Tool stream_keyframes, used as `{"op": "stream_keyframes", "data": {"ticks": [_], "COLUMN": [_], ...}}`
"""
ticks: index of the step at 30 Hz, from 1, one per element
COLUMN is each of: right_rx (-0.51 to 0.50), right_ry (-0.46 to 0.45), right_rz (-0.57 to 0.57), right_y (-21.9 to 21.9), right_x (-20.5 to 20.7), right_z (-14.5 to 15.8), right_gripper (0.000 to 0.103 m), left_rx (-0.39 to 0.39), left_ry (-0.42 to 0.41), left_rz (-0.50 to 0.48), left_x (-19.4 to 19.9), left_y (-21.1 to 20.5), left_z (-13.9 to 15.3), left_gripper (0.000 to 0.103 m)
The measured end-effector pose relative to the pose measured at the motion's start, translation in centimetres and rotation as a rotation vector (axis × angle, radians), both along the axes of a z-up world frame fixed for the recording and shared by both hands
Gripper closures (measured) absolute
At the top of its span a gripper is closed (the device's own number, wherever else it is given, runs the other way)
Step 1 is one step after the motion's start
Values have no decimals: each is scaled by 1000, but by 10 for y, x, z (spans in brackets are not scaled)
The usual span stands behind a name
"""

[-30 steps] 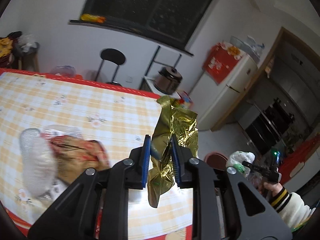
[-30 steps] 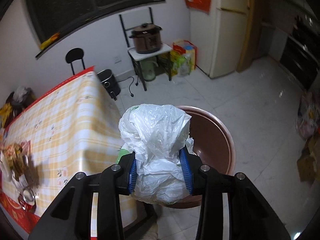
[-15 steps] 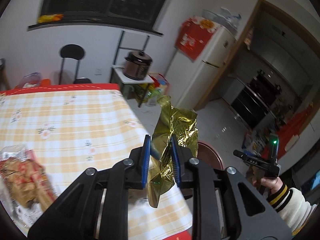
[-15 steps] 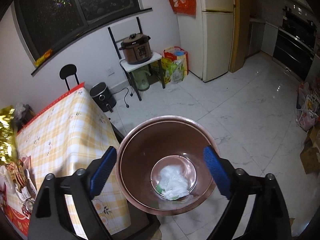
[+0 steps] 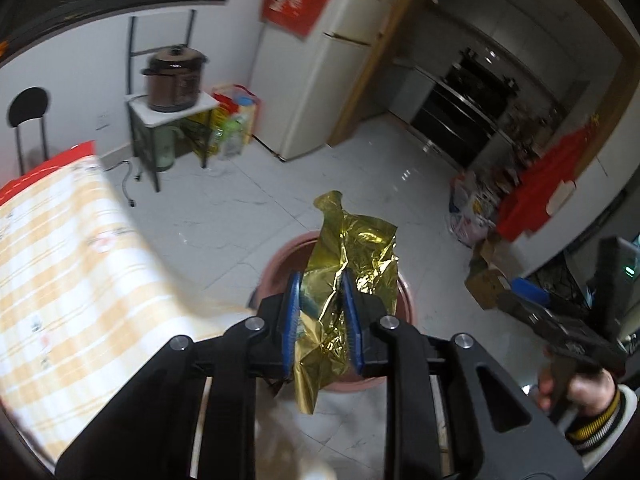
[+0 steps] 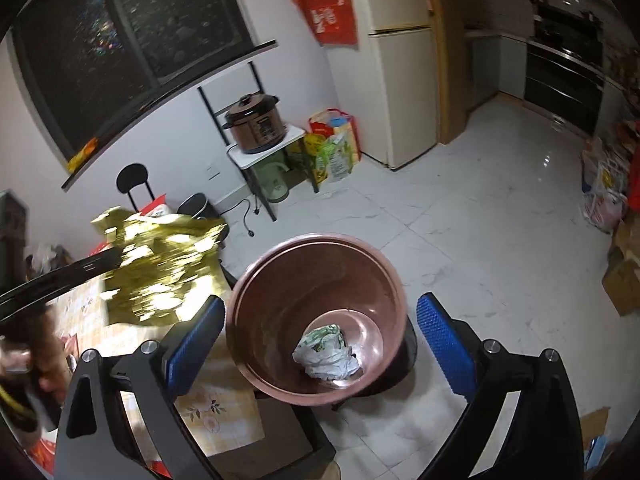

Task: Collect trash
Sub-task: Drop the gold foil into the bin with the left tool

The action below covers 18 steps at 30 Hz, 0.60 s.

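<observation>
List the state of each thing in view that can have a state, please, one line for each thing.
left gripper: jaws have just been opening, gold foil wrapper between them
gold foil wrapper: crumpled, above the bin
right gripper: open, empty, jaws have just been opening
brown bin: upright, uncovered
white plastic bag: crumpled, lying at the bin's bottom
fridge: doors shut
cooker: lid on

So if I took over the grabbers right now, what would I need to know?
Left gripper: its jaws have just been opening, but the gold foil wrapper sits between the pads, above the brown bin.
Right gripper: wide open and empty, over the bin.
Done: the white plastic bag lies at the bottom of the bin.
Left: let the gold wrapper fall in, then check the checked table for more trash.
</observation>
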State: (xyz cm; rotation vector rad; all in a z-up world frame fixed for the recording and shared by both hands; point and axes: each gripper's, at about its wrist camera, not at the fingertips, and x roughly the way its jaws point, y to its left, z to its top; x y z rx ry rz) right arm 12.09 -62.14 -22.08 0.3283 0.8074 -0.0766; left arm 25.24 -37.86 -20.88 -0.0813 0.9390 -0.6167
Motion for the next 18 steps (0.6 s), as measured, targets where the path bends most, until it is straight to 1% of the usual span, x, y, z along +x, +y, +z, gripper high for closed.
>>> {"op": "stream_keyframes", "data": {"ticks": [1,2,3,4,7,8,10,12,15,18], "right_rx": [0,0,-2,-2,5,9,17,15,11,3], "right_ry": [0,0,-1,-3,-11,-14,-24,-34,-48,-58], "right_rz": [-10,-16,-22,-26,-33,-34,-31,-25,-1,39], "right_y": [-2,-4,-5,-6,-5,-3,1,10,32,63], "right_x": [-5,-8,-11,-15,-23,-22,-22,-21,-15,-7], "right_z": [1,3,4,6,10,12,14,17,22,27], "right_gripper": [8,8,8,8,8,8,8,8,5,5], "left_rx": [-11,-35,-50,-62,-46,-41,-42,-42,-7,42], "left_ry": [-3,-13,-29,-59,-113,-132,-165,-177,-204,-227], "left_rz": [-11,-24,-31,-49,-77,-75,-48,-29,27,117], "left_x": [3,3,1,-1,-13,-18,-29,-38,-53,-71], "left_y": [-11,-18,-21,-26,-29,-23,-6,15,62,116], "left_z": [0,3,6,13,28,34,45,54,66,76], "left_gripper": [57,38,33,31,24,15,14,6,6,6]}}
